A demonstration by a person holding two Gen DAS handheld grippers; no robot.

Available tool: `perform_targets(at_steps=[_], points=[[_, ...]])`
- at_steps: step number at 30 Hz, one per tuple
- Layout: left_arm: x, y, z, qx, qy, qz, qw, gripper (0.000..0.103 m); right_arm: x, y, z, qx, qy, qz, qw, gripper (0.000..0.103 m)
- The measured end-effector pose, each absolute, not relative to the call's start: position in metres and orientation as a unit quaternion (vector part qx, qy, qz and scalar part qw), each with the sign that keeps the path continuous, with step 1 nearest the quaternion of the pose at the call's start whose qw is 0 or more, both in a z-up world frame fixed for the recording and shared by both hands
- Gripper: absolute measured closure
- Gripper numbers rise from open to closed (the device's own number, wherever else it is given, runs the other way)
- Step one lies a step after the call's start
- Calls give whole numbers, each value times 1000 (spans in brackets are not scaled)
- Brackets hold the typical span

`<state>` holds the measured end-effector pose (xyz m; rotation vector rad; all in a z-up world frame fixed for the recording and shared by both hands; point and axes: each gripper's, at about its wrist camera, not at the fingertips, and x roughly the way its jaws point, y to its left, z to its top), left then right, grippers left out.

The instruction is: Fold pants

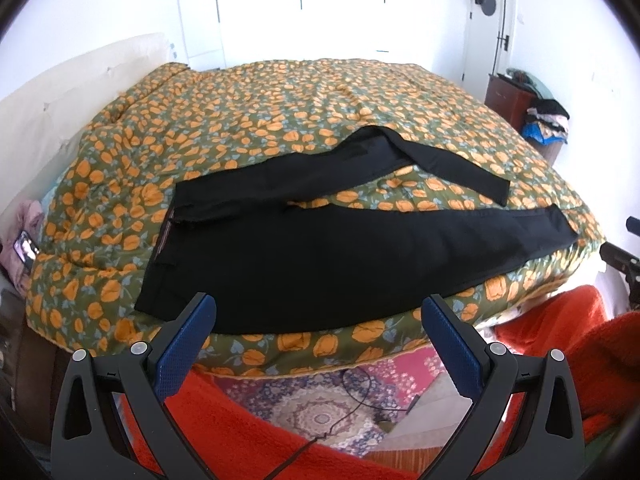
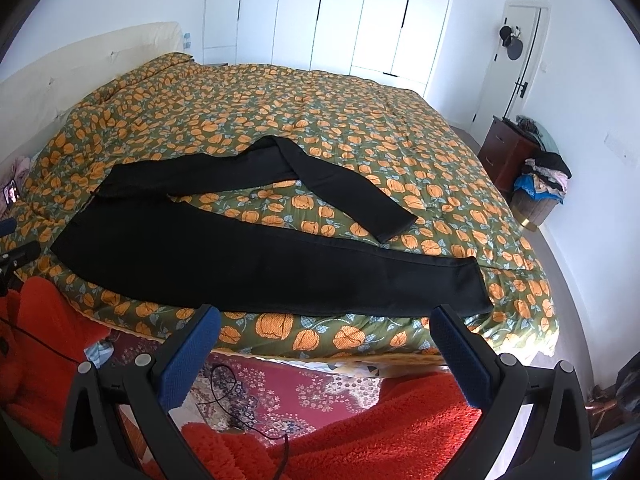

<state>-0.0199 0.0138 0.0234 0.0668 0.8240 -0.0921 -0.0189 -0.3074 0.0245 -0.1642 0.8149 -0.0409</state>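
Black pants point(image 1: 320, 256) lie spread on a bed with a green and orange flowered quilt point(image 1: 280, 112). The waistband is at the left, the near leg runs straight along the bed's front edge, and the far leg is bent back over itself. My left gripper point(image 1: 318, 312) hovers open just short of the bed's edge, in front of the pants' seat, holding nothing. In the right wrist view the same pants point(image 2: 248, 256) stretch across the quilt point(image 2: 320, 112). My right gripper point(image 2: 326, 322) is open too, empty, in front of the near leg.
Red fuzzy sleeves point(image 2: 400, 432) and a patterned rug point(image 2: 288, 392) with a black cable point(image 1: 352, 400) lie below the grippers. A headboard point(image 1: 60, 100) is at left, wardrobes point(image 2: 340, 12) behind, a brown cabinet point(image 2: 504, 152) and a laundry basket point(image 2: 540, 192) at right.
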Motion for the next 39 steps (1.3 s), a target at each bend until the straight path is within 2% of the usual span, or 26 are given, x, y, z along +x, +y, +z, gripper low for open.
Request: perform_targets(at_steps=[8,13,16,18,21,24,28,33,34,36,38,39], points=[[-20,11,26,38,391,-51,918,1,-23,-302,27,-95,392,-21,915,0],[3,-5,57,115,315,-30,942,1,-29,-305,40,-71,352,42,932,0],[23,-7,78,76,284,-38,955,1,-23,-320,54,-27,299,76,951,0],[33,-9,78,45,288,-43,956,1,0,-330,53,-10,300,98,949,0],[50,-14,57,13,321,-54,945,1,54,-352,19,-26,335,106,936,0],[57,-23,27,35,358,-49,932,1,114,-381,-40,-94,386,71,915,0],[59,-32,-5,84,391,-22,916,1,188,-408,-107,-179,448,84,872,17],[77,-29,-27,85,435,-3,896,1,251,-430,-161,-240,476,90,841,20],[82,-30,-30,83,443,0,893,1,262,-436,-170,-245,481,95,836,24],[91,-30,-36,82,453,4,888,1,280,-444,-180,-234,504,105,825,47],[97,-34,-43,86,460,5,884,1,289,-449,-171,-222,511,112,823,93],[100,-37,-45,88,463,4,882,1,291,-454,-159,-221,501,102,830,93]])
